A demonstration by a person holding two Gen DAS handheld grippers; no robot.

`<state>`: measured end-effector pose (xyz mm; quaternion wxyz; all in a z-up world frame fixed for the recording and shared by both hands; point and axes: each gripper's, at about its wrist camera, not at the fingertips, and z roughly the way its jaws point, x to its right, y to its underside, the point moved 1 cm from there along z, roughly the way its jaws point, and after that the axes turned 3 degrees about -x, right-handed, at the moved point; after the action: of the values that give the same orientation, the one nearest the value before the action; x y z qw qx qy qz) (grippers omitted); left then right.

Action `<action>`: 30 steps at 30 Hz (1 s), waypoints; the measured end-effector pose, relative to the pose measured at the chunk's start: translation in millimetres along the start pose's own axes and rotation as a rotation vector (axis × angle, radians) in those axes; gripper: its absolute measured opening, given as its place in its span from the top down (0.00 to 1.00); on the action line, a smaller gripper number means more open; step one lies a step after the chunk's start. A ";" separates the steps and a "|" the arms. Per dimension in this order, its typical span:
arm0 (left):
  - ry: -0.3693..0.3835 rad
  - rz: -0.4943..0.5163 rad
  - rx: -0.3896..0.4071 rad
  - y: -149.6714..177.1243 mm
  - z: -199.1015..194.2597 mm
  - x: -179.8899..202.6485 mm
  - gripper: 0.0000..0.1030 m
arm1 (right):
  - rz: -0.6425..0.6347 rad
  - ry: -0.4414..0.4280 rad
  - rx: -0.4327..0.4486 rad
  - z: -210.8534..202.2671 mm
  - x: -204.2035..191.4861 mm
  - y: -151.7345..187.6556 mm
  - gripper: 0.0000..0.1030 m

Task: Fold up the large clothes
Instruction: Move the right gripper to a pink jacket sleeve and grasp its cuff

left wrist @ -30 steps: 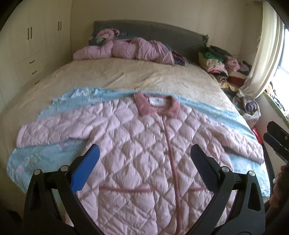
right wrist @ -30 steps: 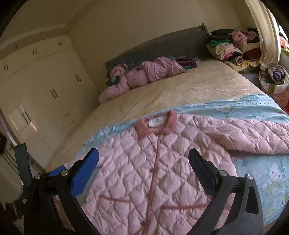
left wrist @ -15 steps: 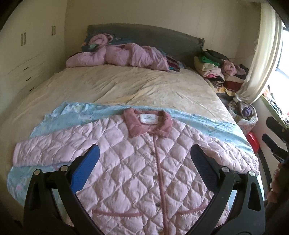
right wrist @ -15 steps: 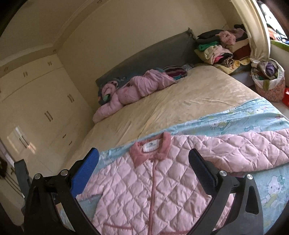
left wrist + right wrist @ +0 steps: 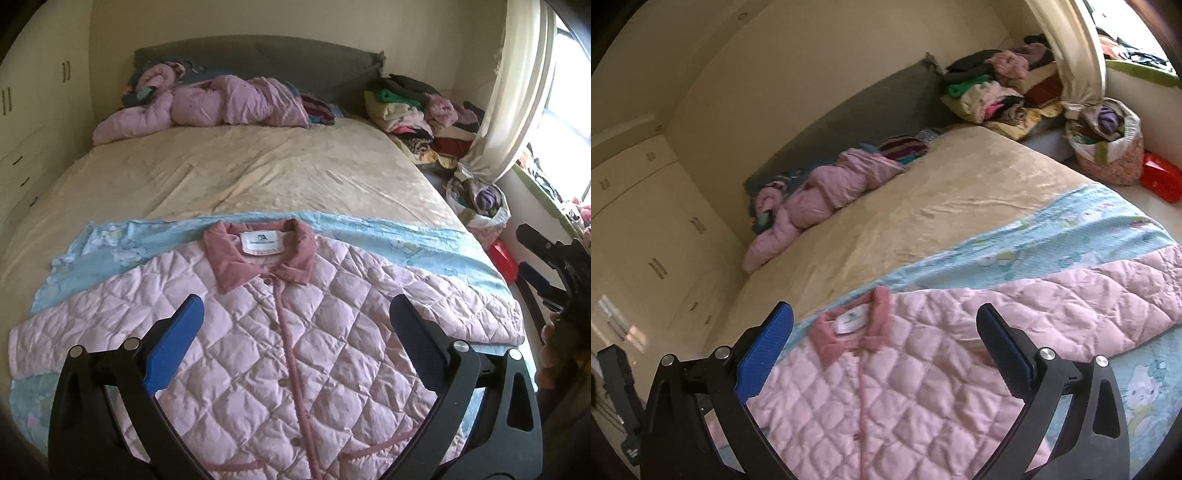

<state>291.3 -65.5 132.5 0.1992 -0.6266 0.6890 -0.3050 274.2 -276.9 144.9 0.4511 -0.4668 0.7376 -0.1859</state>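
Left sleeve (image 5: 55, 339): stretched out flat to the left, its cuff at the left edge of the blue sheet (image 5: 110, 243); judged the first part to fold inward.
Left gripper (image 5: 295, 325): hovers above the chest of the jacket, jaws spread wide, holding nothing.
Quilted pink jacket (image 5: 314, 350): lies front up and buttoned on the near end of the bed (image 5: 258, 173), collar (image 5: 258, 258) toward the far side, both sleeves spread.
Right gripper (image 5: 886, 332): also above the jacket, nearer its right shoulder, jaws wide apart and empty.
Right sleeve (image 5: 1089, 306): runs out to the right across the sheet, a little rumpled near the shoulder.
Step in hand: reaching in to take the first grips; no fold has been started.
Doing it well: I would take each sleeve near the cuff, pinching both quilted layers, and carry it flat across the chest along the shoulder line. The padding looks bulky and springy, so low, slow lifts should keep the body from dragging or bunching the sheet.
Risk: a shallow pinch could slip off the slick-looking fabric.
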 end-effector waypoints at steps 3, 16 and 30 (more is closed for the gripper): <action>0.007 -0.001 -0.021 3.0 14.8 4.5 0.08 | 0.013 0.039 -0.009 9.6 20.4 -0.5 0.04; -0.016 0.012 -0.111 26.7 69.1 14.6 0.08 | 0.129 0.196 -0.043 41.1 114.2 15.7 0.04; 0.005 0.035 -0.172 53.3 113.1 31.2 0.08 | 0.335 0.365 -0.022 46.2 214.7 31.7 0.04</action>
<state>321.8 -114.0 17.1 0.1481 -0.6285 0.7240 -0.2426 262.7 -438.3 -7.0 0.3295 -0.3015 0.8761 -0.1816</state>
